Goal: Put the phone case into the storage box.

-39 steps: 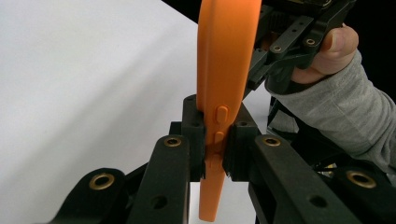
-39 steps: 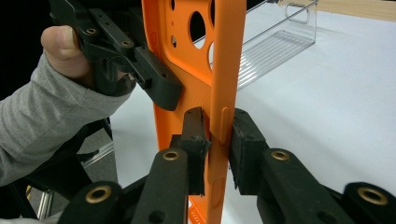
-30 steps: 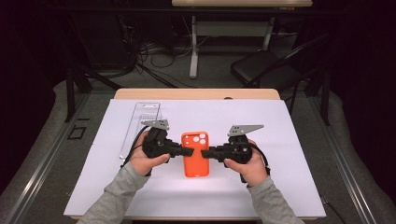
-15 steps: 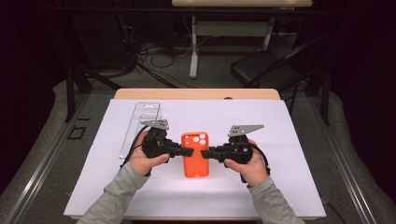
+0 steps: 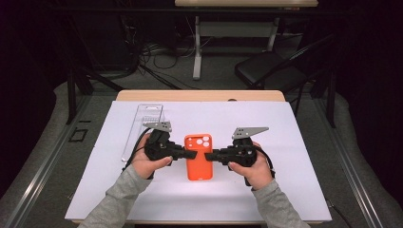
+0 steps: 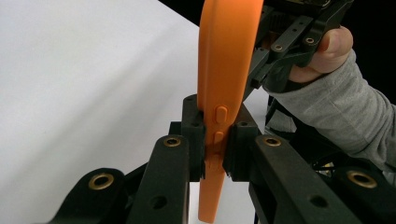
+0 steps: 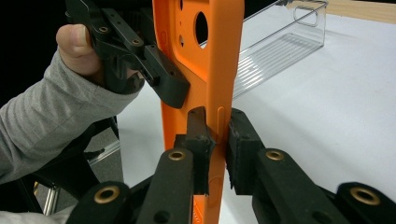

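An orange phone case [image 5: 198, 154] is held just above the white mat between both grippers, camera cut-outs at its far end. My left gripper [image 5: 190, 154] is shut on its left edge, and my right gripper [image 5: 212, 155] is shut on its right edge. In the left gripper view the orange phone case [image 6: 219, 79] stands edge-on, and my left gripper [image 6: 214, 140] pinches it at the side buttons. In the right gripper view my right gripper [image 7: 217, 140] clamps the rim of the orange phone case [image 7: 210, 60], with the other gripper's jaw on the far edge.
A clear plastic tray [image 5: 142, 128] lies on the white mat [image 5: 285, 190] to the left of my left hand; the same clear tray [image 7: 280, 42] shows at the upper right of the right gripper view. A wooden table edge [image 5: 199, 95] runs behind the mat.
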